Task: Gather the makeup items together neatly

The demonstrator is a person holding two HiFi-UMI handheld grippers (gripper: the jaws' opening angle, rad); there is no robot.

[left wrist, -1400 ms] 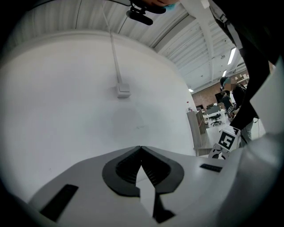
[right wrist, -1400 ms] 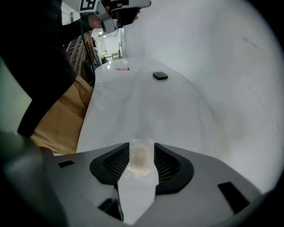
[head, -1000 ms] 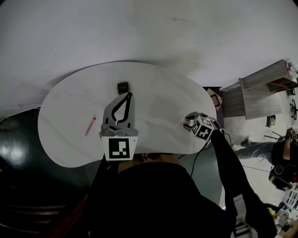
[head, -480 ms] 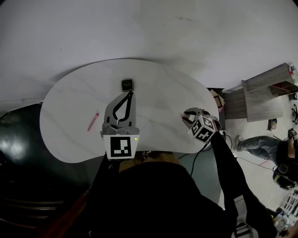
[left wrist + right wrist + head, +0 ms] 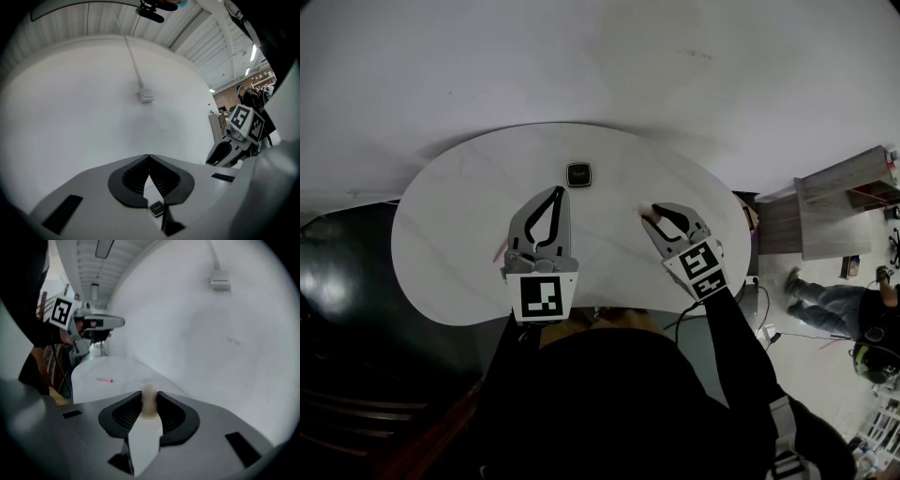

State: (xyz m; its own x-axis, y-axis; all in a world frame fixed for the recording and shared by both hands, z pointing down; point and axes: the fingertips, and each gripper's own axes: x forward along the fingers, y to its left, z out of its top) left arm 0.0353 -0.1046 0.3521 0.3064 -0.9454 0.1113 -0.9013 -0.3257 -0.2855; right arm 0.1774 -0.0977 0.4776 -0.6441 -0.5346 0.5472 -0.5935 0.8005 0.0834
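R tongs [image 5: 149, 397] are clamped on a small cream piece [image 5: 149, 408], the jaws having just closed in on it. It is held off the table [image 5: 441, 234], it seems. L tongs [image 5: 555, 193] are shut tip to tip w/ nothing between.

Black compact [image 5: 578, 174] is seen flat on the table just beyond the L tips and up-left of the R tips in head view. L is thus nearer, but R carries the load. A set-down beside the compact is judged the likely next move.

Pink stick [image 5: 104, 379] lies well apart on the table's left side, its long axis crosswise in right gripper view.

- Cream piece: rounded, matte, soft-looking; kind can't be told.
- Compact: square, rounded corners.
- Table: white, smooth, faintly veined.
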